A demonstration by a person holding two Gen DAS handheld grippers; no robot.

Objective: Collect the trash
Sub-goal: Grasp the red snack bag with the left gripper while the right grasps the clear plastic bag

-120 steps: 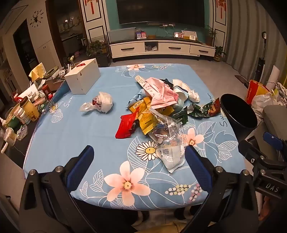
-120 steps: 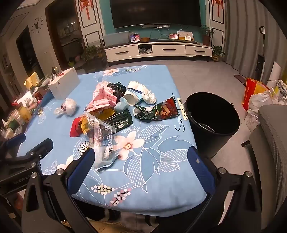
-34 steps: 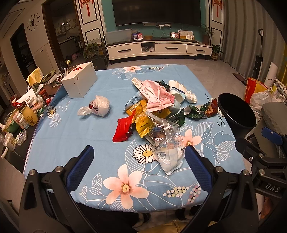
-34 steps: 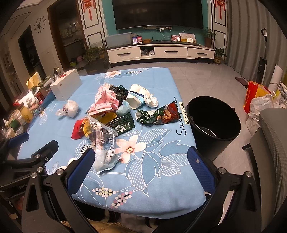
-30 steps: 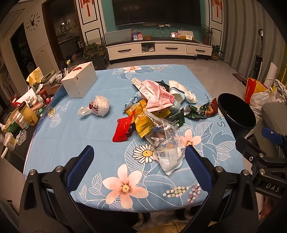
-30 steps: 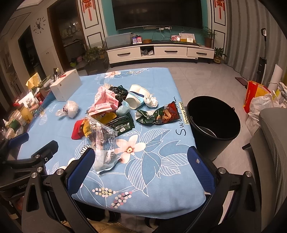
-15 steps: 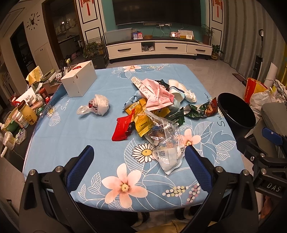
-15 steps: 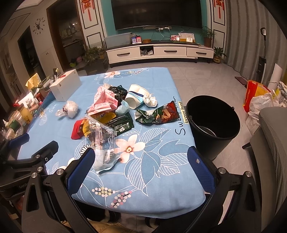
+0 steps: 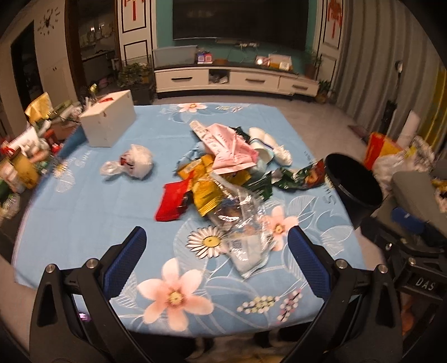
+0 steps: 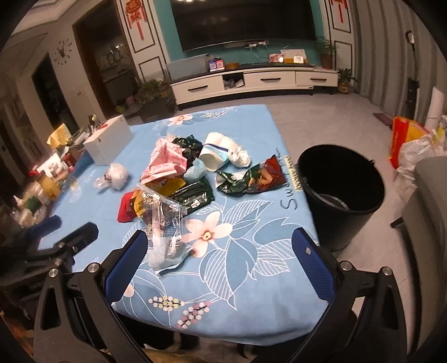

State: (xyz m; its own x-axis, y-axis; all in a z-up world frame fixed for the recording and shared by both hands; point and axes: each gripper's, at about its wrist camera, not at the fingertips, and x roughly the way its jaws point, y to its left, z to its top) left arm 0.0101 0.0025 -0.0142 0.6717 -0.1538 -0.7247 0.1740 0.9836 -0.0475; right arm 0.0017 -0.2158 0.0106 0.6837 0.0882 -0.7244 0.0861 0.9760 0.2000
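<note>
Blue floral cloth covers the surface (image 9: pixel 83 212). From the left: a white box (image 9: pixel 109 121), a knotted white bag (image 9: pixel 134 164), then the trash heap (image 9: pixel 223 178) mid-surface — red wrapper (image 9: pixel 173 199), yellow packets, pink paper, a clear bag (image 10: pixel 163 223) nearest the tools. A black bucket (image 10: pixel 340 178) stands on the floor just beside the surface's right edge. Left tool (image 9: pixel 215 261) and right tool (image 10: pixel 220 265) both hang spread wide and empty over the near edge.

Home living room: television (image 10: pixel 245 22), sideboard (image 10: pixel 251 79)
</note>
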